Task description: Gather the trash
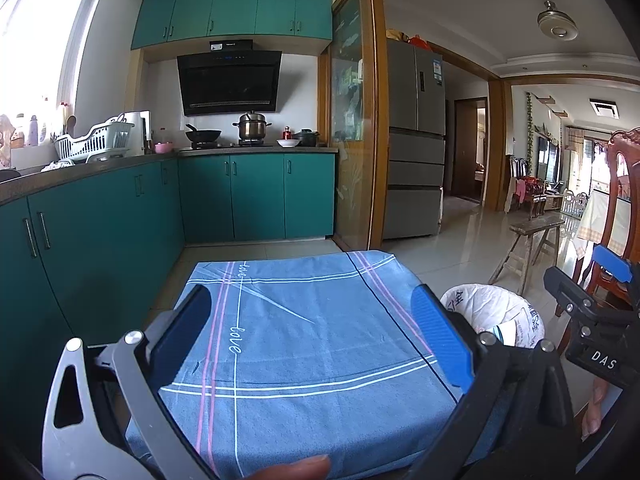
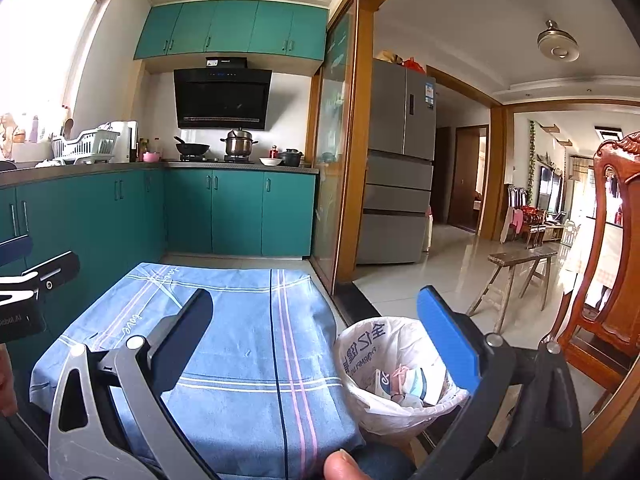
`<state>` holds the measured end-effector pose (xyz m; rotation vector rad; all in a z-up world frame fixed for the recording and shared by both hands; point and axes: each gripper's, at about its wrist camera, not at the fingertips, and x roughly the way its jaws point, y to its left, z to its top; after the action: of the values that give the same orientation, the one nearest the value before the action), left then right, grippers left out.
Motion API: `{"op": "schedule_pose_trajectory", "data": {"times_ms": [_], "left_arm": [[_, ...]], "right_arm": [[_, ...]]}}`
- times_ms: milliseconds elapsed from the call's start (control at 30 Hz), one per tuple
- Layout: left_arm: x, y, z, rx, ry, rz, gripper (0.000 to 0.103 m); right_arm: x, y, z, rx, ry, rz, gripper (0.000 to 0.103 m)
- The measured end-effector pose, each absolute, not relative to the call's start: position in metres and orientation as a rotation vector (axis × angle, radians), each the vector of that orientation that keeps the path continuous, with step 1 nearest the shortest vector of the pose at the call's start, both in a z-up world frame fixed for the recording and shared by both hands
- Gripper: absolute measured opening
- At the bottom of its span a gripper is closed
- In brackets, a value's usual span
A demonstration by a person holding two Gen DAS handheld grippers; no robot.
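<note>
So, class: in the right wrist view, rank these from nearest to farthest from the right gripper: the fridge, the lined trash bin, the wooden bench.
1. Lined trash bin: just below the right gripper, beside the cloth-covered table.
2. Wooden bench: right, out on the tiled floor.
3. Fridge: centre, farthest back, by the doorway.

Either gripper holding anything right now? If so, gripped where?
Nothing held. Left gripper and right gripper are both open and empty above the blue cloth; trash sits in the lined bin.
</note>
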<state>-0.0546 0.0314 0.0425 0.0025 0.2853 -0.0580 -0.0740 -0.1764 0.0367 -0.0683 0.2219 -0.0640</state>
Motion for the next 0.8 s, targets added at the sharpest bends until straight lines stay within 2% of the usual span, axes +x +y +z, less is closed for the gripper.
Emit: {"op": "schedule_pose_trajectory", "data": {"times_ms": [800], "left_arm": [[-0.0525,0.0285,0.0427,0.014,0.293,-0.065,0.100]], "right_arm": [[-0.0725,-0.1734,0.0370,-0.085,0.223,-0.062,0.100]]}}
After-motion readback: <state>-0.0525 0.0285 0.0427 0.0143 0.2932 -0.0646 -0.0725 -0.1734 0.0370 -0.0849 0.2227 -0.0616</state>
